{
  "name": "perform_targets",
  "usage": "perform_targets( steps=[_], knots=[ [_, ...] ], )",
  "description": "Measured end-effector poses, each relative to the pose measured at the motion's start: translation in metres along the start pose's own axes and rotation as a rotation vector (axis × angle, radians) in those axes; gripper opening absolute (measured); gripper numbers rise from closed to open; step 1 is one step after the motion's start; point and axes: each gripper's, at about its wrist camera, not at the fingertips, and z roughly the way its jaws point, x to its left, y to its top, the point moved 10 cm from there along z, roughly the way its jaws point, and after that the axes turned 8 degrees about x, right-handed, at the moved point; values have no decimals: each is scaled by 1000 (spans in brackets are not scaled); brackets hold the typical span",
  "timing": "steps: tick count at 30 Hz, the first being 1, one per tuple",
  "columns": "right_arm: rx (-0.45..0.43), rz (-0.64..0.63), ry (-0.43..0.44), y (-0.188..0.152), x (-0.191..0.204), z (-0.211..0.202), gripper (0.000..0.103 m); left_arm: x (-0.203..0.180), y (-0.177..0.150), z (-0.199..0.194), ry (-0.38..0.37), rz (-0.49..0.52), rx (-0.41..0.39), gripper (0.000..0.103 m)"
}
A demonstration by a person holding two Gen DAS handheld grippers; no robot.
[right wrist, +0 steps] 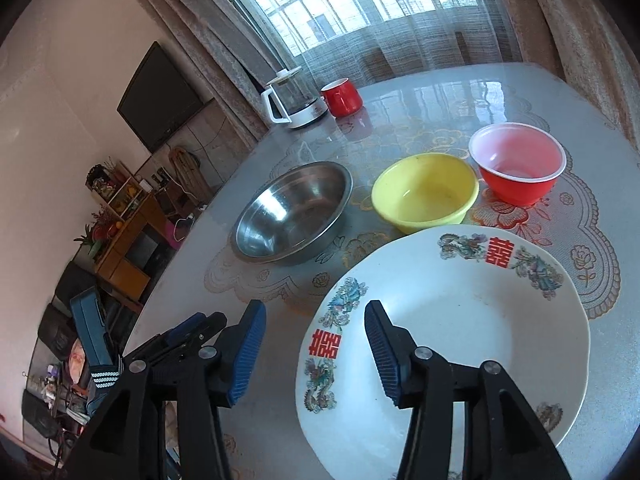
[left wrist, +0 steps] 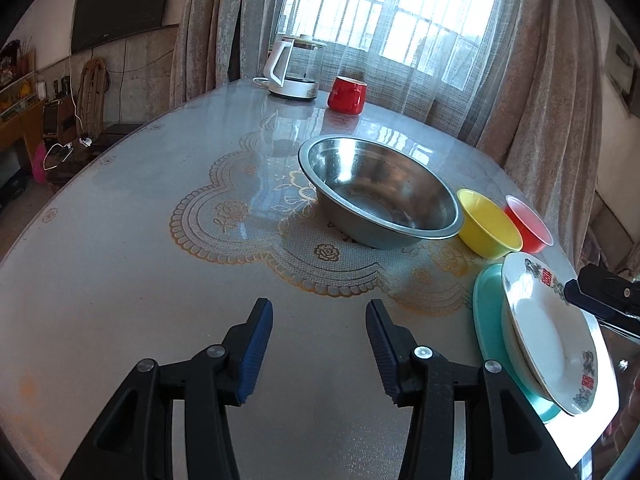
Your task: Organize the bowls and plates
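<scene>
1. Left wrist view is showing a shiny grey table (left wrist: 120,280) with a gold flower pattern, and a bright window (left wrist: 400,12) with curtains (left wrist: 208,20) is sitting far ahead of the left gripper (left wrist: 319,350).
2. A dark screen (left wrist: 120,0) is hanging on the wall, up and to the left.
3. The left gripper is hovering over bare table with its jaws wide apart, holding nothing.
4. A steel bowl (left wrist: 380,192) is sitting ahead of it, with a yellow bowl (left wrist: 488,224) and a red bowl (left wrist: 528,224) to its right, all facing up.
5. A white kettle (left wrist: 292,68) and a red mug (left wrist: 347,95) are standing far ahead near the window.
6. The right gripper (right wrist: 315,350) is also spread wide, holding nothing.
7. Its right finger is hanging over the white plate (right wrist: 460,320), and its left finger is just past the rim.
8. In the left wrist view the plate is lying face up on a teal plate (left wrist: 486,320).
</scene>
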Motion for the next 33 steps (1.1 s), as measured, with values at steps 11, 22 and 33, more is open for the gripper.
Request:
perform_targets(
  steps=[11, 22, 33],
  knots=[
    [70, 83, 62, 42, 13, 52, 54, 17, 41, -5, -90, -55, -15, 60],
    [105, 178, -1, 73, -17, 89, 54, 12, 85, 22, -101, -65, 6, 64],
    [119, 104, -98, 80, -21, 117, 54, 6, 93, 65, -130, -85, 109, 37]
  ],
)
